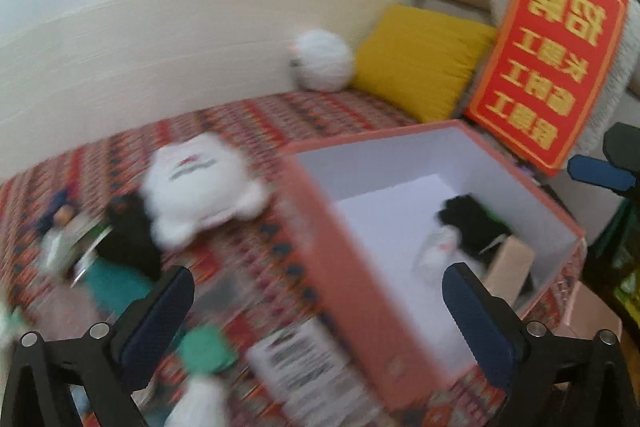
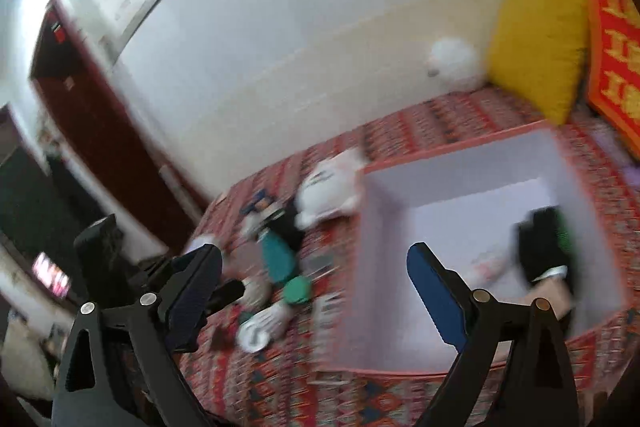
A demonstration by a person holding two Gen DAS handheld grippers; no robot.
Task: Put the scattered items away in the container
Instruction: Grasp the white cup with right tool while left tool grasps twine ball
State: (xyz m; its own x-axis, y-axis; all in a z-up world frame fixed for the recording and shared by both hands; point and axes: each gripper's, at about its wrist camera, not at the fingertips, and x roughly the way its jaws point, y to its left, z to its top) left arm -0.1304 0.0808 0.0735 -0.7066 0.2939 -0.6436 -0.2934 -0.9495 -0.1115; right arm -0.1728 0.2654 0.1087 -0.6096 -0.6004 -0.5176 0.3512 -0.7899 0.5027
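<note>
Presently both grippers, left (image 1: 316, 301) and right (image 2: 314, 287), hang spread wide and empty above the patterned cloth (image 1: 248, 131). White plush toy (image 1: 200, 187) lies just left of the pink box (image 1: 340, 251): likely light, soft, squashy; pinch its body mid-bulk. Other small items are too blurred to name.

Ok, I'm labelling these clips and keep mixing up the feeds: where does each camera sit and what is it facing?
Left wrist: rides the left gripper, open, looking down across the patterned cloth at the pink box; the right gripper's tip shows at the right edge.
Right wrist: rides the right gripper, open, facing the same box from farther back; the left gripper shows beside it.
Shared: box, white plush toy, yellow cushion, red sign.
</note>
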